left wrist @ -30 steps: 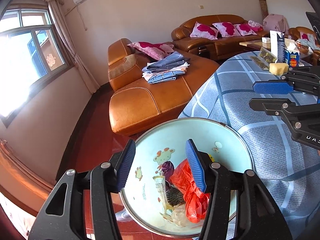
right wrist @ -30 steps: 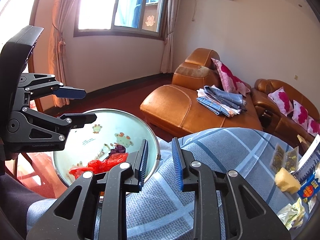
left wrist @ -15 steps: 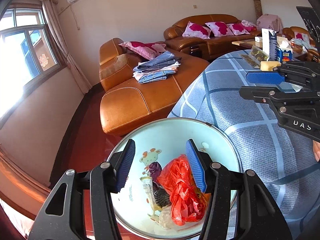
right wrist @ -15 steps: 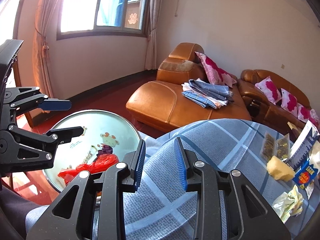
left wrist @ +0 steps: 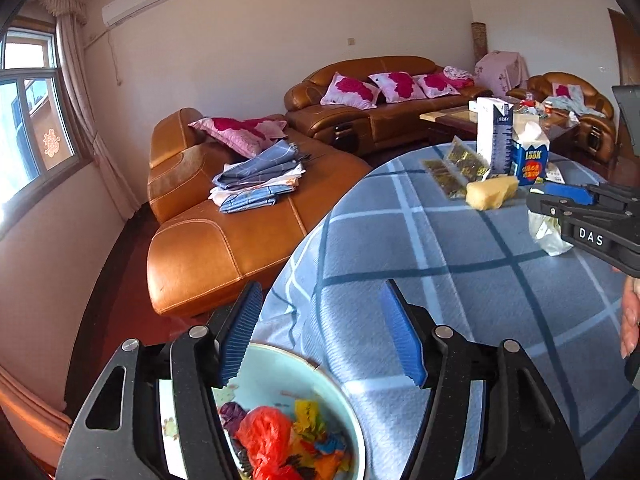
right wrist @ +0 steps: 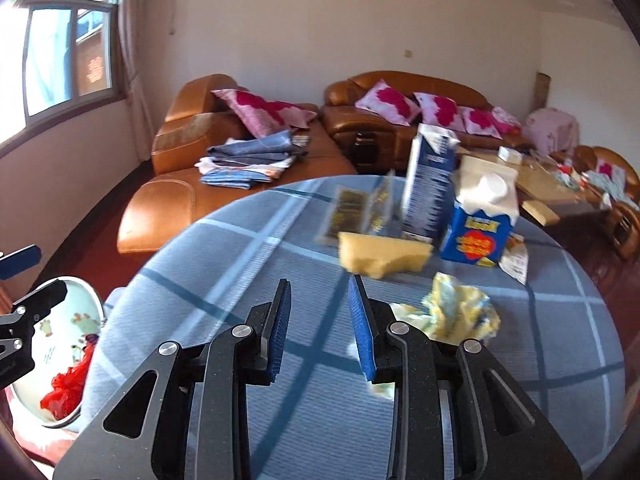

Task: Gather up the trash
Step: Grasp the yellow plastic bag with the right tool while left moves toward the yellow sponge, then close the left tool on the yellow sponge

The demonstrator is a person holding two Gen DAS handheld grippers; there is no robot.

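My left gripper (left wrist: 320, 336) hangs over the near edge of the blue plaid table (left wrist: 400, 240), its jaws opening with nothing between them. Just below it sits a pale green basin (left wrist: 280, 376) holding a red plastic bag (left wrist: 264, 436) and other scraps. My right gripper (right wrist: 320, 328) is open and empty over the table. A crumpled yellowish wrapper (right wrist: 460, 308) lies just right of its fingertips. Beyond are a yellow sponge (right wrist: 384, 256), a blue carton (right wrist: 478, 236), a tall dark-blue carton (right wrist: 432, 184) and flat foil packets (right wrist: 360, 208).
The basin (right wrist: 60, 320) stands off the table's left edge, beside my left gripper (right wrist: 46, 270). An orange leather sofa (left wrist: 224, 240) with folded cloths lies beyond the table. A cluttered coffee table (right wrist: 540, 184) stands at the far right. A hand (left wrist: 630, 320) shows at the right edge.
Both views have swung from the basin towards the table. The basin has slid to the lower left. My left jaws stand wider. My right gripper has moved towards the crumpled wrapper.
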